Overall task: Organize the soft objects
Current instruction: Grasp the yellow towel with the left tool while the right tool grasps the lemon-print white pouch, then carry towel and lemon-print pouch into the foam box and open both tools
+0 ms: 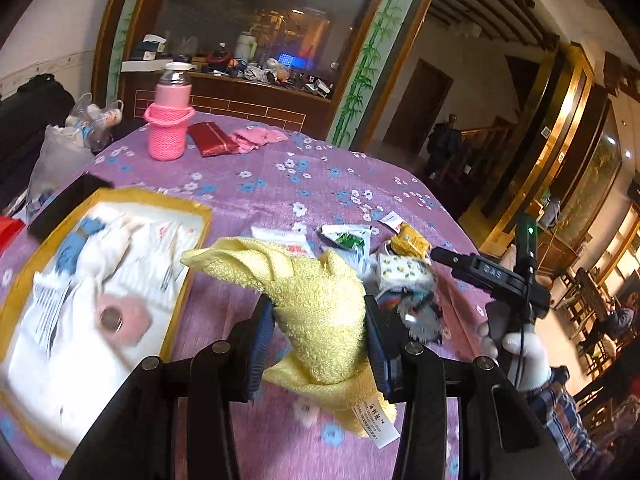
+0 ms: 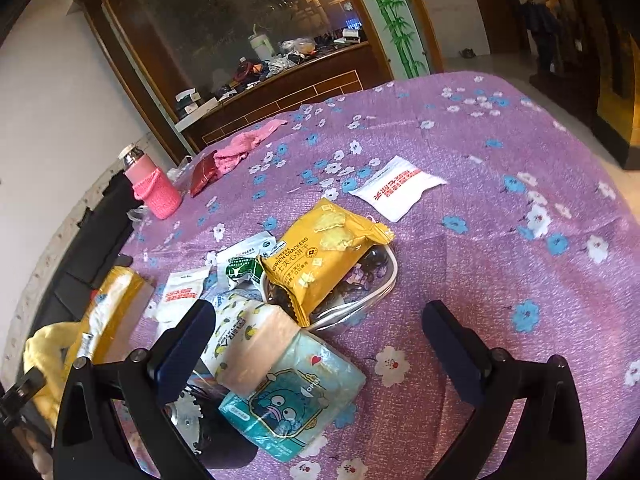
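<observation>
Above the purple flowered cloth of the desk (image 1: 280,168), the left tongs (image 1: 318,334) clench a fluffy yellow terry towel (image 1: 320,304), lifted beside a gold-rimmed tray of white packets (image 1: 188,272). Right tongs (image 2: 320,344) hang released over a yellow cracker bag (image 2: 324,260) and teal tissue pack (image 2: 288,404)

Surface (image 2: 500,128) was round, under purple floral cloth. At far edge stood pink bottle (image 1: 168,124), beside it red pouch (image 1: 210,139), touching pink cloth (image 1: 256,138). Yellow-rimmed tray (image 1: 200,216) lay near left edge. Mid-surface clustered white sachet (image 2: 400,186), cracker pack (image 2: 320,260) atop clear bowl (image 2: 384,280), green-white packet (image 2: 242,266), tissue packs (image 2: 288,400).
</observation>
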The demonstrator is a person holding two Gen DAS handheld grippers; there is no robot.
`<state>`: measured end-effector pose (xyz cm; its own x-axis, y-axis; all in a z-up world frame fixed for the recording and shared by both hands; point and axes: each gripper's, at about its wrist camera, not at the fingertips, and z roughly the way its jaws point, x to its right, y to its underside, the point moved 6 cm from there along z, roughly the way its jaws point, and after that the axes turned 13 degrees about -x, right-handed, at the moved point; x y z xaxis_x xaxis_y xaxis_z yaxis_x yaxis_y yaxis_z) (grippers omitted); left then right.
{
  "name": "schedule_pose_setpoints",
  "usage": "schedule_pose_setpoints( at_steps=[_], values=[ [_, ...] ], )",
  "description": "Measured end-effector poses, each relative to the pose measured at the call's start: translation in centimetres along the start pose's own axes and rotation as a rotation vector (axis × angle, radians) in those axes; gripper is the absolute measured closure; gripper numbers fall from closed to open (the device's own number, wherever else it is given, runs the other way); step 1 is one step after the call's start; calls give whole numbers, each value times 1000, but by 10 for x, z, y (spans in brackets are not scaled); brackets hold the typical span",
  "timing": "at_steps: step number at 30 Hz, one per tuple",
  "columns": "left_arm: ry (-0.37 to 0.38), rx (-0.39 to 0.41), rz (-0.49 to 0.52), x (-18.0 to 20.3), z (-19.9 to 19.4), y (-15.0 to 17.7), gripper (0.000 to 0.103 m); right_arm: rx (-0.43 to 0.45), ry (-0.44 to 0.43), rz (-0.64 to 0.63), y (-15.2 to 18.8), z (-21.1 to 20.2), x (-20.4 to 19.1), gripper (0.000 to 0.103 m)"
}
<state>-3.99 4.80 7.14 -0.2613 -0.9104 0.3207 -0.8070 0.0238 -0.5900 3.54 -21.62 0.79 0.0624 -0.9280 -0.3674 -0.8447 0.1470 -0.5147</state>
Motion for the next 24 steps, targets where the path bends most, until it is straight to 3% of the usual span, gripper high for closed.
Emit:
schedule_pose_setpoints(
  at_steps=[4, 8, 17, 18, 19, 22, 24],
  values=[
    [33, -7, -30, -10, -7, 14, 58, -10, -10, 3, 2, -11, -10, 0],
    [33, -8, -22, -14, -7, 18, 58, -151, 2, -67, 4, 1, -39, 0],
    [49, -12, -21, -19, -7, 30, 58, -370, 266, -203, 0, 57, -80, 1],
    [43, -17, -20, -20, -5, 31, 58, -383, 306, -227, 2, 61, -82, 2],
    [28, -27, -14, -20, -1, 32, 58, -384, 328, -243, 3, 62, -82, 17],
    [-20, -59, 8, -18, 12, 34, 58, -372, 357, -278, 7, 56, -86, 18],
    [-26, -77, 24, -16, 19, 35, 58, -317, 361, -290, 6, 41, -89, 18]
  ],
)
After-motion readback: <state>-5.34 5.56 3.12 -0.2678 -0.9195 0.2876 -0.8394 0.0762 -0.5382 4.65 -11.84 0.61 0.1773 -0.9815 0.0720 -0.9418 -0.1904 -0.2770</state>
